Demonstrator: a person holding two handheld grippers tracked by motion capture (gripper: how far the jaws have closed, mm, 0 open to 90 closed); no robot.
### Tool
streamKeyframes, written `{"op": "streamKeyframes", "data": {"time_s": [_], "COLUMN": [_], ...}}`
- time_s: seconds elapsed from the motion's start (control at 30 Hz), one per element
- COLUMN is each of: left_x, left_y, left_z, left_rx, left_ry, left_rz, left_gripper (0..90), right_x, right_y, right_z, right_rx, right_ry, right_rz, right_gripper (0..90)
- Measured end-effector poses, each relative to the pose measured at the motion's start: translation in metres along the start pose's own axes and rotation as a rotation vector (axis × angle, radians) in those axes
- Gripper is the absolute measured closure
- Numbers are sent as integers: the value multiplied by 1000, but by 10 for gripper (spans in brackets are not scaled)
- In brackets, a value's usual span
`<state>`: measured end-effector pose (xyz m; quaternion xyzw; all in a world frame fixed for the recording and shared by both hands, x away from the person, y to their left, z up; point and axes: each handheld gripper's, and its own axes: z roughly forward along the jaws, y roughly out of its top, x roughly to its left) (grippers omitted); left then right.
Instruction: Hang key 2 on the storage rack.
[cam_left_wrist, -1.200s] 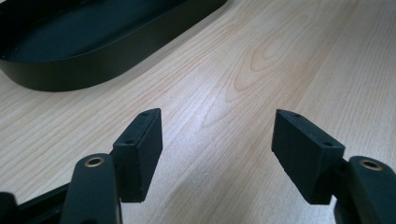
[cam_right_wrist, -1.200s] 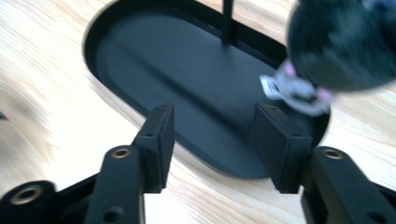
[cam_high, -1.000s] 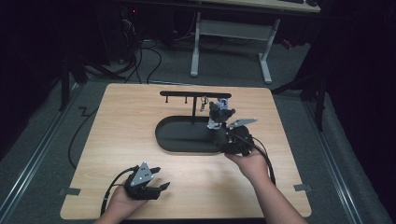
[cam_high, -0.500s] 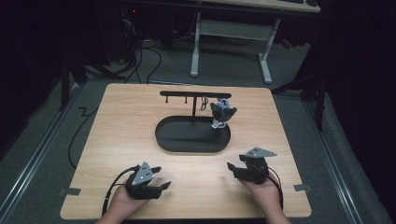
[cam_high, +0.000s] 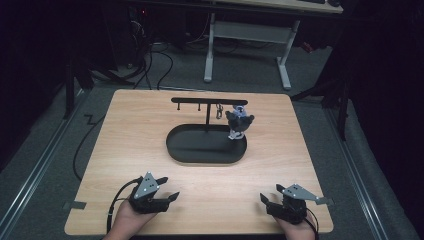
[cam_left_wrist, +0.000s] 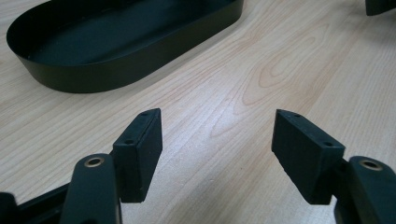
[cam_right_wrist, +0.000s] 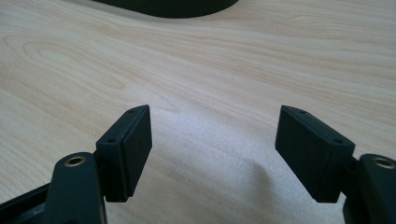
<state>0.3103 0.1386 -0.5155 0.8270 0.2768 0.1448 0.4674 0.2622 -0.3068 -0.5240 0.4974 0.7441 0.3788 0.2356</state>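
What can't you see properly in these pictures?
- The hanging toy on the stand, high view: too small and blurred to tell what it is.
- The small metal thing hanging beside it, high view: too tiny to make out.
- The black tray, left gripper view: its far side is cut off by the top edge.
- The person's hands, high view: cut off by the bottom edge behind the left gripper and right gripper.

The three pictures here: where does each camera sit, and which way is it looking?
High view: above the near edge, looking forward and down on the table; both hands with left gripper and right gripper show.
Left gripper view: on that gripper, looking past its open jaws at the black tray.
Right gripper view: likewise, over bare wood.
All share the tray.
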Motion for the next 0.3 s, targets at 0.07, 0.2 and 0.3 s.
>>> {"op": "streamKeyframes", "data": {"time_s": [0.07, 0.2, 0.3], "left_x": [-1, -1, 1], "left_y": [1, 1, 1], "left_z": [-1, -2, -2], "left_rx": [-3, -9, -11], "left_ry": [0, -6, -11], "left_rz": [5, 8, 11], "left_gripper": [343, 343, 342], "right_x": [0, 2, 3], "right_y": [2, 4, 5], "right_z": [0, -1, -2], "right_rx": [-15, -28, -31], "right_ry": [-3, -13, -19], "right_rz": [-3, 0, -3], "right_gripper": [271, 272, 267]}}
